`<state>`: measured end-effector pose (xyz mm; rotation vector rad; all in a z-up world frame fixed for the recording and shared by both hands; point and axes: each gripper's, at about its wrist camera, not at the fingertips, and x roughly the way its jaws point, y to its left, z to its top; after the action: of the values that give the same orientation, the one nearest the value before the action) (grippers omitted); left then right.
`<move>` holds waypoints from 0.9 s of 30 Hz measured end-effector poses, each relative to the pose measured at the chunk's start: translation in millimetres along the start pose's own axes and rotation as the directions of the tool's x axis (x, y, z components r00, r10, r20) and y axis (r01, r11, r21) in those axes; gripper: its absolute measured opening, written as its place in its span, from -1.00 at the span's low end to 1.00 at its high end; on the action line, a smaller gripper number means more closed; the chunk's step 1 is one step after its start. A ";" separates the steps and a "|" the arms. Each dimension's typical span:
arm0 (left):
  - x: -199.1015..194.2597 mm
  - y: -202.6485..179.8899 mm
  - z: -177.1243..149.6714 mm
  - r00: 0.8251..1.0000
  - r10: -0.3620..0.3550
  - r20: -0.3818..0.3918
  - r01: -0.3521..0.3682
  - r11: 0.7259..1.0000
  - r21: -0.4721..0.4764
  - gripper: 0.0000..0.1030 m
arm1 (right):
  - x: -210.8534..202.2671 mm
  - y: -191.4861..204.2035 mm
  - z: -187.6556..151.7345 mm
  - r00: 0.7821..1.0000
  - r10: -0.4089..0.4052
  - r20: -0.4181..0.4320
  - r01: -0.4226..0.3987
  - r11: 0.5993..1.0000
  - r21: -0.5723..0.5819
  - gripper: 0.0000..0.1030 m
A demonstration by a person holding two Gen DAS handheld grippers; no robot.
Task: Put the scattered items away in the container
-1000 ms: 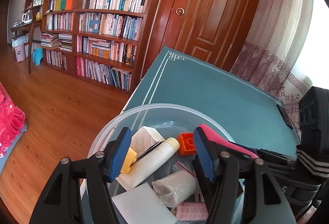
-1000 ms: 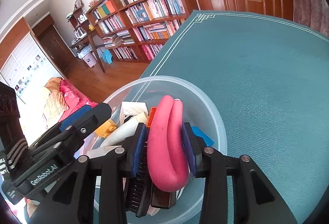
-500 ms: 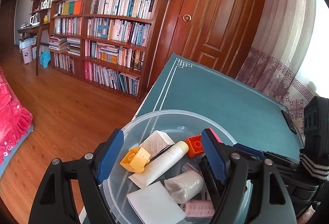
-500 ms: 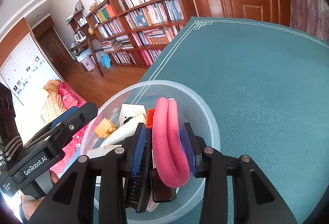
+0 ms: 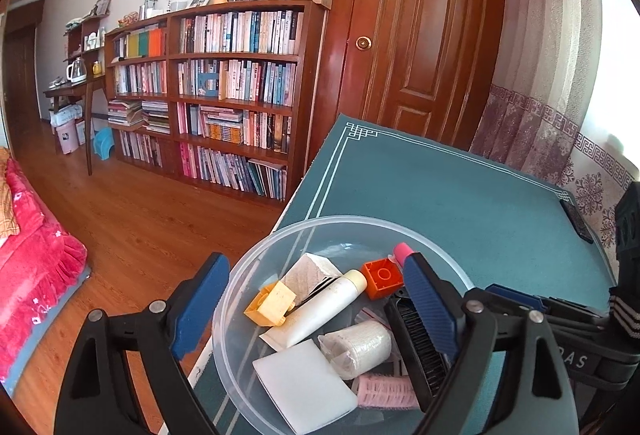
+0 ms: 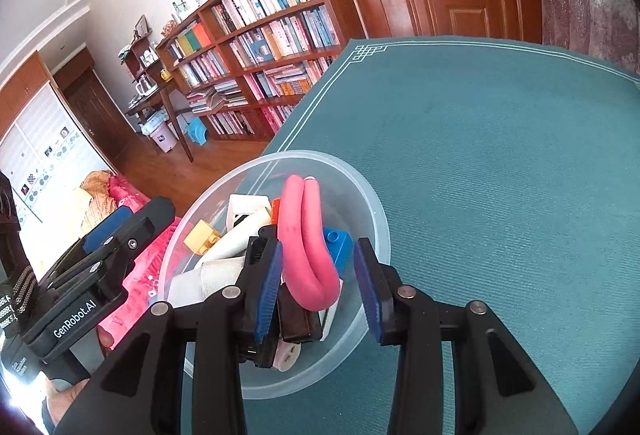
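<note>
— Grippers?
— My left gripper [image 5: 316, 299] gapes wide, empty. My right gripper [image 6: 318, 285] is parted round the pink tube [image 6: 306, 247], seemingly loose.
— Container?
— Clear bowl [image 6: 376, 211] at counter [image 6: 500, 155] corner, items inside.

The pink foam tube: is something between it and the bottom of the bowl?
Yes. The pink foam tube lies on a black brush and other items piled in the clear bowl, between the open right gripper jaws.

Table [image 6: 500, 155] under teal cloth with white border; clear plastic bowl [image 5: 340, 225] at its corner, dark flat object [image 5: 576, 215] at far edge
</note>
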<state>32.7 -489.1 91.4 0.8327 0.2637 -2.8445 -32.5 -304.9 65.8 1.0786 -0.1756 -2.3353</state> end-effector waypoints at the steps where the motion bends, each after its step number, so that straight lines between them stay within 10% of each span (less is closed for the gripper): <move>1: -2.0 -1.7 -0.4 1.000 0.007 0.005 -0.007 1.000 0.008 0.77 | -4.0 1.3 -0.8 1.000 -0.009 0.011 0.009 1.000 -0.007 -0.22; 16: -38.6 -14.7 0.6 0.988 0.107 0.114 -0.116 0.990 0.080 1.00 | -61.8 34.4 -16.5 0.975 -0.105 0.197 0.128 0.986 -0.105 0.61; 27: -57.4 -30.5 -11.4 0.962 0.231 0.147 -0.254 0.953 0.163 1.00 | -80.5 33.3 -29.4 0.961 -0.170 0.219 0.189 0.980 -0.069 0.65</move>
<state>80.0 -450.8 117.0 0.6588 -0.1097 -2.6997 45.5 -286.3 110.8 0.8309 -0.0525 -2.5940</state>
